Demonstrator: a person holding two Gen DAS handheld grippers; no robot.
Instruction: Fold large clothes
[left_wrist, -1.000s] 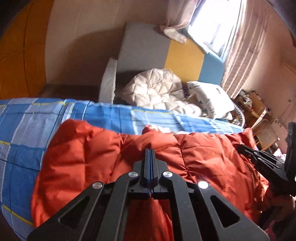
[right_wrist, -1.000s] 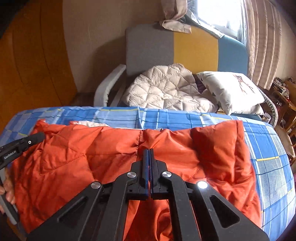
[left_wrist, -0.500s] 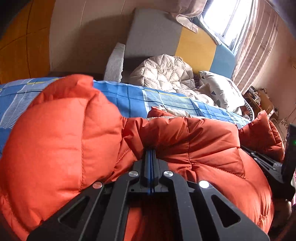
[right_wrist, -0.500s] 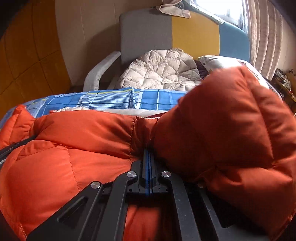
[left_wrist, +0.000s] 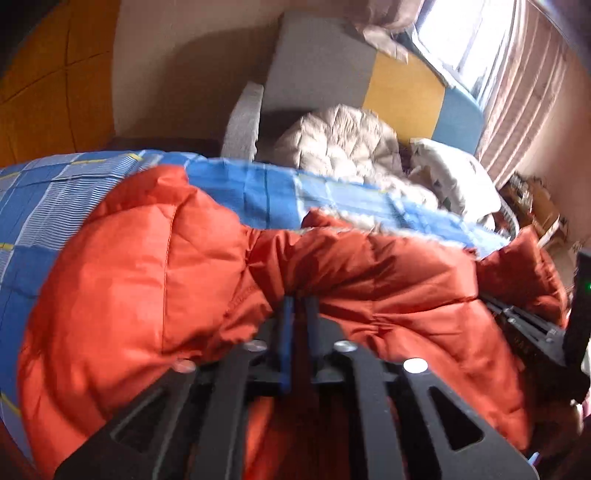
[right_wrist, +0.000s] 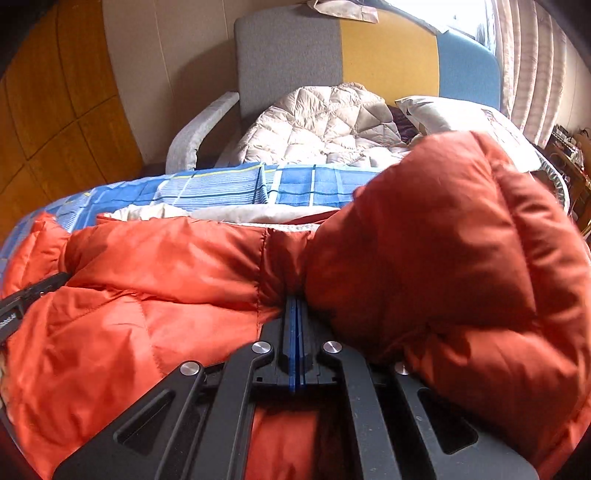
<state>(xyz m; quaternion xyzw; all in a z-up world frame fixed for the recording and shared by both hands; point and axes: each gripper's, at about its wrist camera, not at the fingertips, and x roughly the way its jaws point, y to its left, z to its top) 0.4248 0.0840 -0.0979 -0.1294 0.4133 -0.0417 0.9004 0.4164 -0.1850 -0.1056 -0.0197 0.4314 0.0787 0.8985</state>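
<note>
Left wrist view
Left tool (left_wrist: 300, 301): its jaws are seen opening, a narrow gap between the blue pads; a fold of the orange down jacket (left_wrist: 155, 280) is bunched right at their tips, but whether it is pressed cannot be told through the blur.
Jacket: spread from 9 o'clock to 3 o'clock across the blue checked bedspread (left_wrist: 55, 199), a puffed fold raised at 9 o'clock.
Right tool (left_wrist: 532, 328): seen at 3 o'clock, dark, against the jacket's edge.
Background: a cream quilted garment (left_wrist: 340, 144) and a pillow (left_wrist: 454, 177) are seen at 1 o'clock on a grey, yellow and blue sofa (left_wrist: 321, 70).

Right wrist view
Right tool (right_wrist: 295, 306): closed, pads together, clamped on a pinch of jacket (right_wrist: 166, 273) cloth.
Jacket: a large puffed fold is lifted at 3 o'clock; the rest is laid on the bedspread (right_wrist: 221, 184) toward 9 o'clock, white lining showing at 11 o'clock.
Left tool (right_wrist: 22, 299): seen at 9 o'clock on the jacket.
</note>
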